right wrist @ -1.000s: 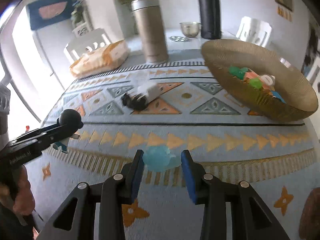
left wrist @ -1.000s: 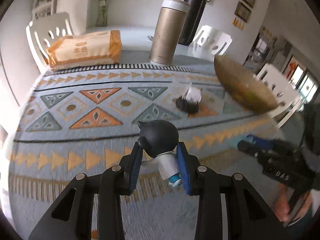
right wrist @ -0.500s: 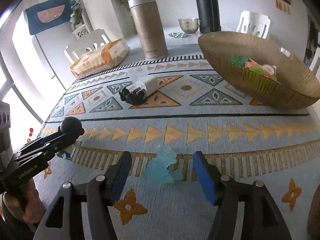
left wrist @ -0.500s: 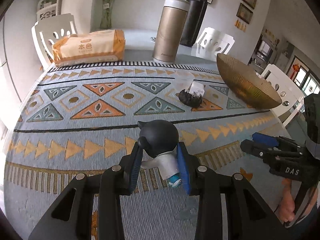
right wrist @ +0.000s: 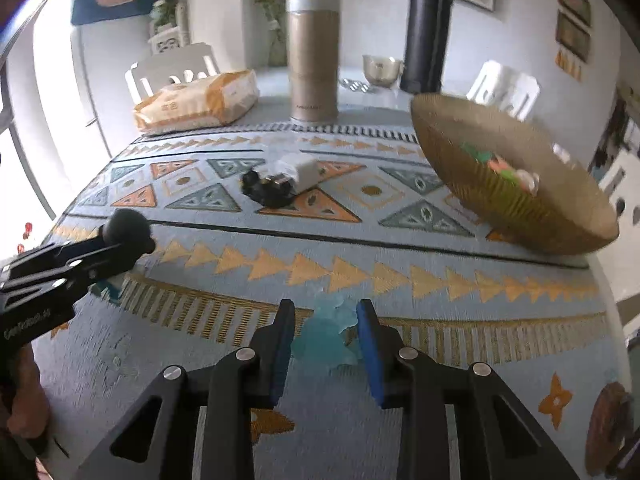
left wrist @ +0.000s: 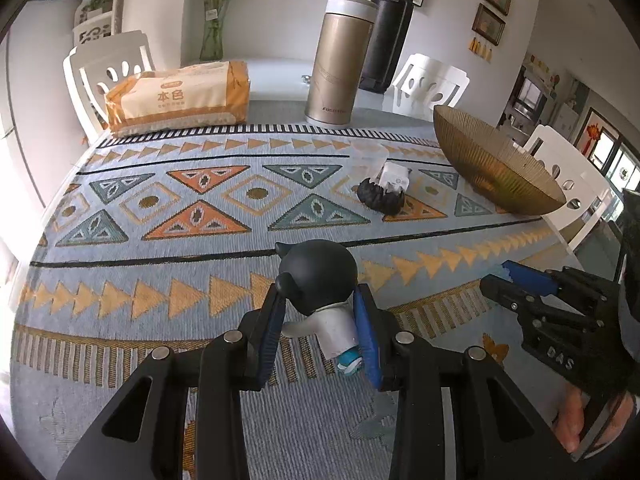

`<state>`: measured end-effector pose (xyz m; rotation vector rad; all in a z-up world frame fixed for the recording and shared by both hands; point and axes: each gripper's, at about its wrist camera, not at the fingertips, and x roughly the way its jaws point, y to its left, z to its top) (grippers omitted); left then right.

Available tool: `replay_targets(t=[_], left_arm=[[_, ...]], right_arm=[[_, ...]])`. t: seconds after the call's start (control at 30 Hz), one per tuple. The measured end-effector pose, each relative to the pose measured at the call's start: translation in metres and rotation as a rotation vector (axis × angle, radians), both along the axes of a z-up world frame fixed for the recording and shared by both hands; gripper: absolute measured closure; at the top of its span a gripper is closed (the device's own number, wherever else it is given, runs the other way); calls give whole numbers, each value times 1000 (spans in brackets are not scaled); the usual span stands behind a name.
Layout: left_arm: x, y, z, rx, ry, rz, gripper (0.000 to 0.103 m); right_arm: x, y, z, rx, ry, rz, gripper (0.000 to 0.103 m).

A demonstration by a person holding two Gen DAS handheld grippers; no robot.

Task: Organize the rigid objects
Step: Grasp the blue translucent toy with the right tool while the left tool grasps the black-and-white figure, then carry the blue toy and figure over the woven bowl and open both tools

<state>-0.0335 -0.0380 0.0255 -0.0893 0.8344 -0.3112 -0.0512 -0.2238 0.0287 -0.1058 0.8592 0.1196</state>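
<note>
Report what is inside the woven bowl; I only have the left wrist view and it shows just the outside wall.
Observer: From the right wrist view, the woven bowl already holds a few small coloured pieces, green, orange-pink and white.
Operator: Now say what the right gripper has at its tips.
Observer: The right gripper has a translucent blue piece between its fingers, low over the cloth; its jaws are closing on it.
Operator: Check behind the two flasks.
Observer: A small metal bowl stands between the gold flask and the black flask.
</note>
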Motion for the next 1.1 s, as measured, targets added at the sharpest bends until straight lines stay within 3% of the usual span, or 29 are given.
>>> replay_targets(t=[0.13,0.43,0.6,0.7,0.83,0.97,1.1], left_arm=[[1,1,0,3,3,6,71],[-1,-2,3,10,-10,8,71],[1,-10,29,-51,-35,-13,71],[4,-29,65,-50,-111,-62,71],[19,-67,116,-96,-197,-145,71],[41,-109,147,-130,-252,-193,71],[66,-150,154,-170,-241,-254,71]], right_arm=[[-13,9,6,-30,-70,48,72],[-17,7,12,-26,-109,26,72],[-19,-10,28,55,-126,-15,72],[-20,-28,58,102,-173,-53,72],[-21,-63,123,107,-320,-172,72],[-9,-95,167,74,-407,-327,72],[13,-135,183,126,-398,-464,72]])
